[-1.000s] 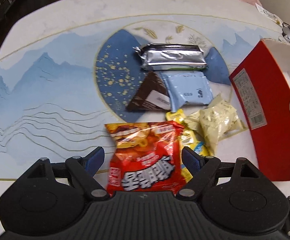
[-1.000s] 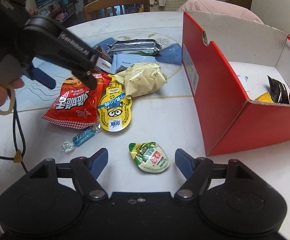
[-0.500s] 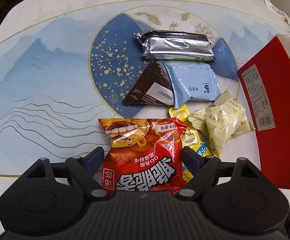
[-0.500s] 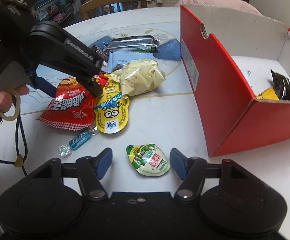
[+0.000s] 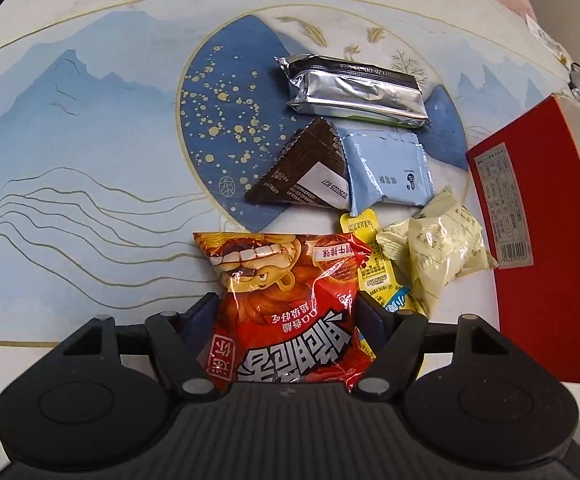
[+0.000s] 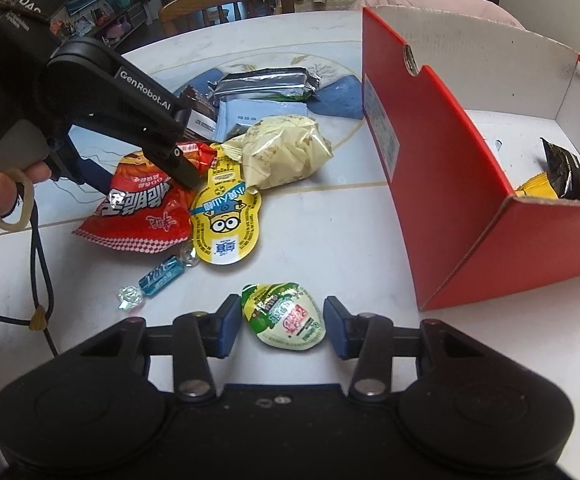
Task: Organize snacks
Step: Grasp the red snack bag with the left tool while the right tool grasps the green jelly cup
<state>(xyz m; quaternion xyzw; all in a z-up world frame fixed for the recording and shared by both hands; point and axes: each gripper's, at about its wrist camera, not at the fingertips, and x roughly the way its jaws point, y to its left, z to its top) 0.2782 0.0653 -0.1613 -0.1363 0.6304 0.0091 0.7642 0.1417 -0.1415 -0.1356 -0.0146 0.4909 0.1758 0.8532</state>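
**Both grippers closing in on snacks beside the red box**

Left gripper [image 5: 285,320] set down over the red snack bag [image 5: 290,312], pads pressed against both sides of it, bag crinkled between them; clamped on it. In the right wrist view, same bag [image 6: 145,204] lying on the table [image 6: 330,232] under the left gripper [image 6: 169,152].

Right gripper [image 6: 277,324] low over the table, fingers apart, straddling the green jelly cup [image 6: 283,316]; left pad nearly touching its edge, right pad just clear of it.

Just beside the red bag: yellow minion pouch [image 6: 225,216], partly tucked under a pale yellow packet [image 6: 285,152]; blue wrapped candy [image 6: 157,276] near the bag's lower corner. Farther back: silver packet [image 5: 354,92], light blue packet [image 5: 386,172], dark brown packet [image 5: 302,172], overlapping.

Red box [image 6: 450,184] open at right, a few dark and yellow packets inside its far corner.
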